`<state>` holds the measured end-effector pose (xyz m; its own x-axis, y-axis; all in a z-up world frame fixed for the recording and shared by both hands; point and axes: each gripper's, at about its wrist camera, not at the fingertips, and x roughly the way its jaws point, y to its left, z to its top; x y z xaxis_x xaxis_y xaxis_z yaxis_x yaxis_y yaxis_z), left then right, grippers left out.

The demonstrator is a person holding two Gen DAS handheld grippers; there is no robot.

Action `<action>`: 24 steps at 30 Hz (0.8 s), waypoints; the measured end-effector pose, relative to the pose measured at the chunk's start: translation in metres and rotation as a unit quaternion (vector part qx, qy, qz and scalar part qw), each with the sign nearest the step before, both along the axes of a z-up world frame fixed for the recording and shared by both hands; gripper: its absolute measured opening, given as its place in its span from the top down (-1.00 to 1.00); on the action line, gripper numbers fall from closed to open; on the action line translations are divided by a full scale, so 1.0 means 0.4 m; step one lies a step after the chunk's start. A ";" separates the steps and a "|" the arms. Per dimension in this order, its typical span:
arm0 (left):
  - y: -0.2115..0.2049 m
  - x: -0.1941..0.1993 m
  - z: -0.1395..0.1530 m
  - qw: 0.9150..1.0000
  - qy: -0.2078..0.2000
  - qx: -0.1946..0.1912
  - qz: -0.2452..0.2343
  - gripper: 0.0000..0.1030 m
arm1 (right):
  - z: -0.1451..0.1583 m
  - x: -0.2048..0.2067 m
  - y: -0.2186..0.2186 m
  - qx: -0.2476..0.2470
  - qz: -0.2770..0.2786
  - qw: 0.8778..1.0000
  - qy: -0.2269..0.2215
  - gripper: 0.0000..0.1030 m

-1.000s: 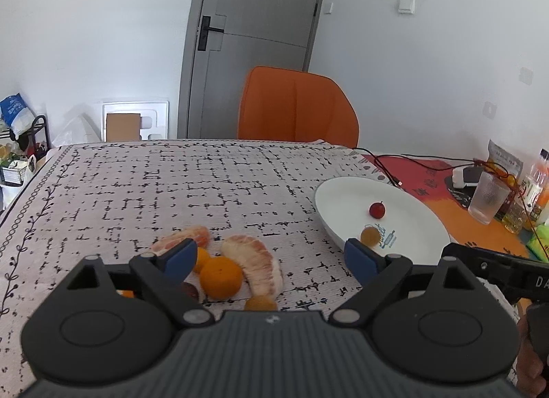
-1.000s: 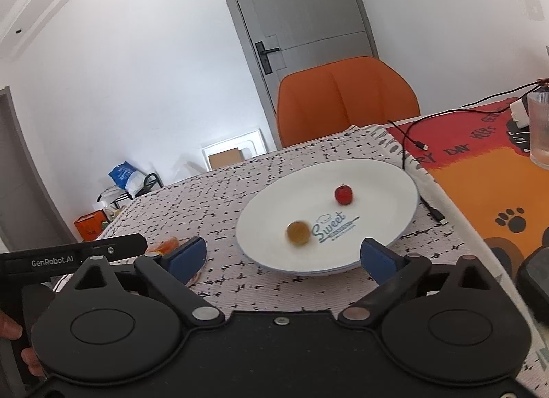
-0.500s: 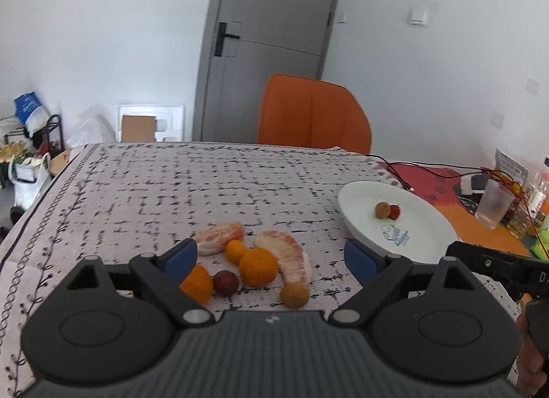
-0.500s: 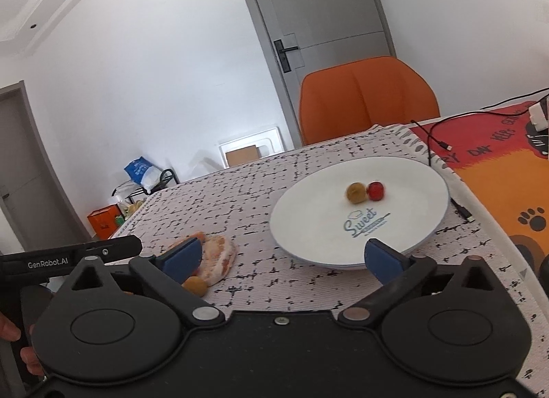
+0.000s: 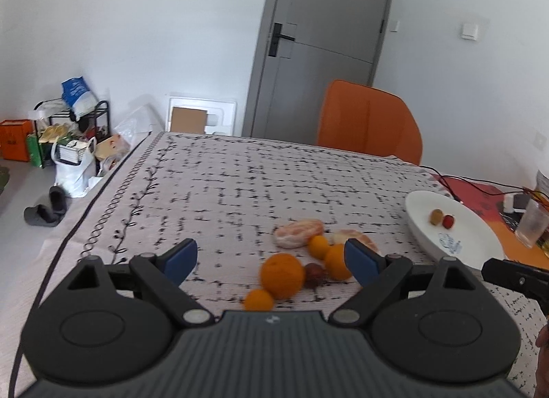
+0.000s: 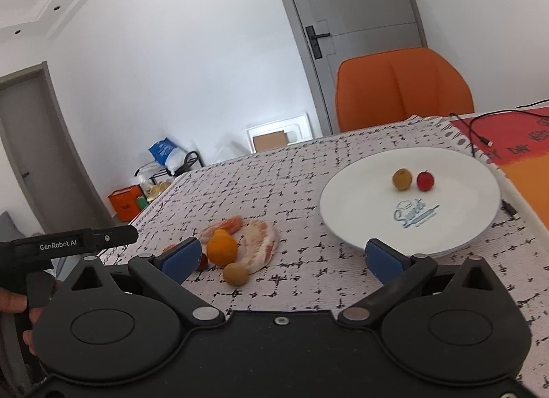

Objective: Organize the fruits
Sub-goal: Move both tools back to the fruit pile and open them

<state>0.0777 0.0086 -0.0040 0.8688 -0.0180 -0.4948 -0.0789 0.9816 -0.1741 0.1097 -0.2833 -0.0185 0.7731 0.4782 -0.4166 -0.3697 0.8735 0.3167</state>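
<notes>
My left gripper [image 5: 271, 257] stands released, jaws spread wide, nothing between the blue pads [image 5: 180, 258]. It is pitched down toward the table. My right gripper [image 6: 281, 257] is likewise released at full spread, with only patterned tablecloth [image 6: 308, 199] between its pads [image 6: 384, 260].

From the left wrist view, the loose fruit sits at about one o'clock from the gripper's centre. A large orange [image 5: 282, 275] lies nearest, with a small orange fruit [image 5: 259, 299] touching its lower left edge. A dark reddish fruit [image 5: 315, 273] lies just beside it at three o'clock. Beyond are a second orange [image 5: 336, 260], partly behind my right-hand pad, a smaller one [image 5: 318, 246], and two peeled pomelo segments [image 5: 298, 233].

From the right wrist view, the same cluster lies at ten o'clock. I note an orange [image 6: 222, 249], a tan round fruit [image 6: 235, 273] nearest the camera and a peeled segment [image 6: 260, 247] just beside both.

The white plate [image 6: 360, 206] stands at one o'clock, well apart from the cluster. It holds a tan fruit [image 6: 402, 179] and a small red fruit [image 6: 425, 180], side by side and just touching or nearly so; I cannot tell which.

An orange chair [image 6: 401, 89] stands at the far table edge, at twelve o'clock. A black cable [image 6: 477, 133] crosses the red mat at two o'clock.
</notes>
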 end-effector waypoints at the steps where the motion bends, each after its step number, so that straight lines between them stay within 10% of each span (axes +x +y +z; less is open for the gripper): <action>1: 0.008 0.000 -0.003 1.000 0.000 -0.002 0.003 -0.77 | -0.003 0.003 0.004 -0.001 0.001 1.000 0.002 -1.00; 24: 0.031 0.020 -0.104 0.999 0.036 -0.025 -0.014 -0.13 | -0.029 0.067 0.107 -0.022 0.037 0.999 0.022 -0.81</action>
